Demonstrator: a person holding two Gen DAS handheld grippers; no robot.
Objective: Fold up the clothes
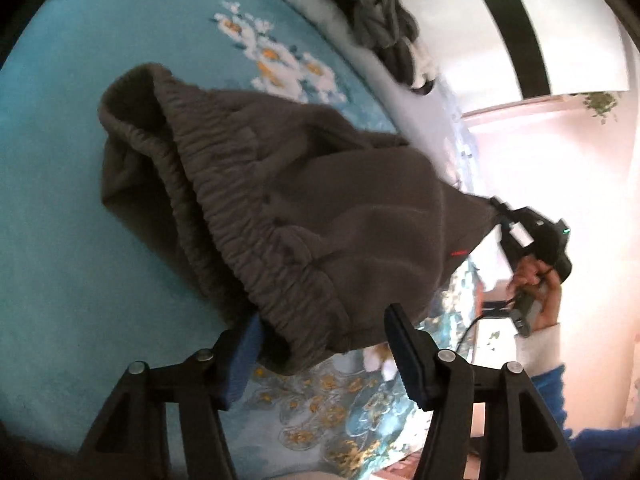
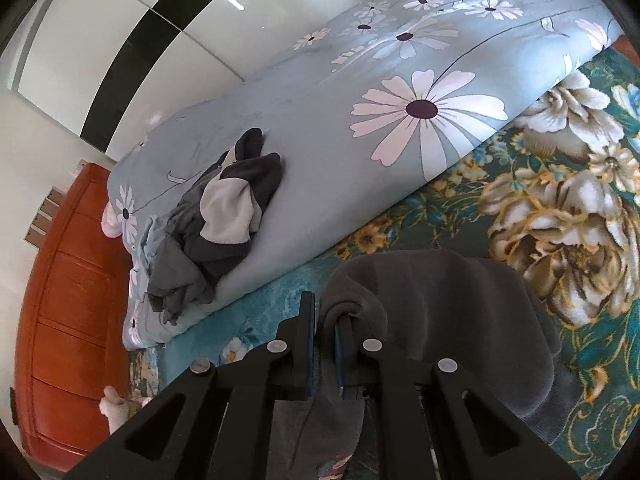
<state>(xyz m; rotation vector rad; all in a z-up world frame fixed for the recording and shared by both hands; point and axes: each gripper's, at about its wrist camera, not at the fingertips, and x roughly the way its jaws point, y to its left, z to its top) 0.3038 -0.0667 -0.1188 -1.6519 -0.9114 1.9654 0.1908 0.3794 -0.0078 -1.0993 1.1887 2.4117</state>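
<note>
Both grippers hold dark grey sweatpants (image 1: pixel 304 208) up above the teal floral bedspread (image 1: pixel 60 240): the right gripper (image 2: pixel 326 320) is clamped tight on a fold, while the left gripper (image 1: pixel 320 344) stands wide, apparently only hooking the elastic waistband. No fold is made yet, and a crumpled clothes pile (image 2: pixel 224 216) waits on the daisy quilt (image 2: pixel 360 152).

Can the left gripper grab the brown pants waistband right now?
Probably yes. The left gripper is open, and the waistband of the brown pants hangs between its fingers with nothing blocking; the right gripper holds another part.
</note>
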